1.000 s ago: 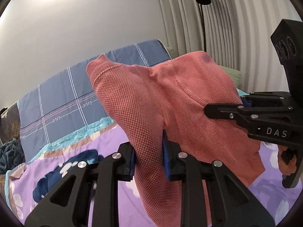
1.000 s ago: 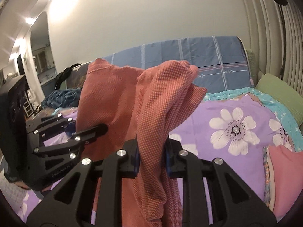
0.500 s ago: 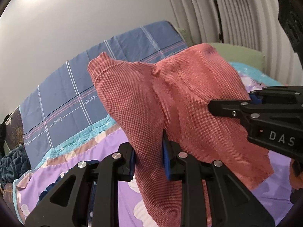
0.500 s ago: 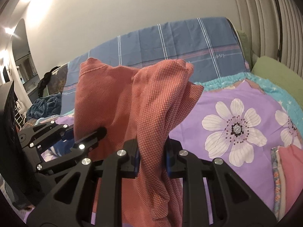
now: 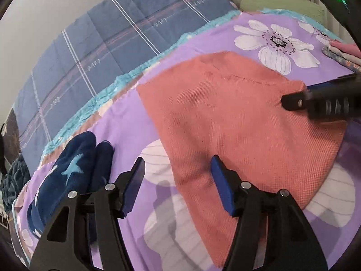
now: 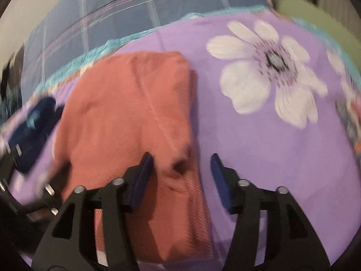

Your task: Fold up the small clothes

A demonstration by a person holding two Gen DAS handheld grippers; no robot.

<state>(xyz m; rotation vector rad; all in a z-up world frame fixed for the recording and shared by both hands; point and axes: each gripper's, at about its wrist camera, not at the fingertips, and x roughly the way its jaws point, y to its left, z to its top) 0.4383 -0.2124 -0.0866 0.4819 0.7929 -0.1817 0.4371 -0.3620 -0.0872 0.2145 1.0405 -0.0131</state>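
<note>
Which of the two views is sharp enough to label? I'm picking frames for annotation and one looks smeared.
Left wrist view: sharp; the weave of the salmon garment and the left gripper shadow on the purple floral bedspread read clearly, only the right gripper is blurred. Right wrist view: motion-blurred throughout, flower print and navy star garment smeared. Both show fisheye bending.

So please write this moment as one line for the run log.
step: fold | shirt: lying on bedspread | left gripper: open | right gripper: open | socks: left of shirt
</note>
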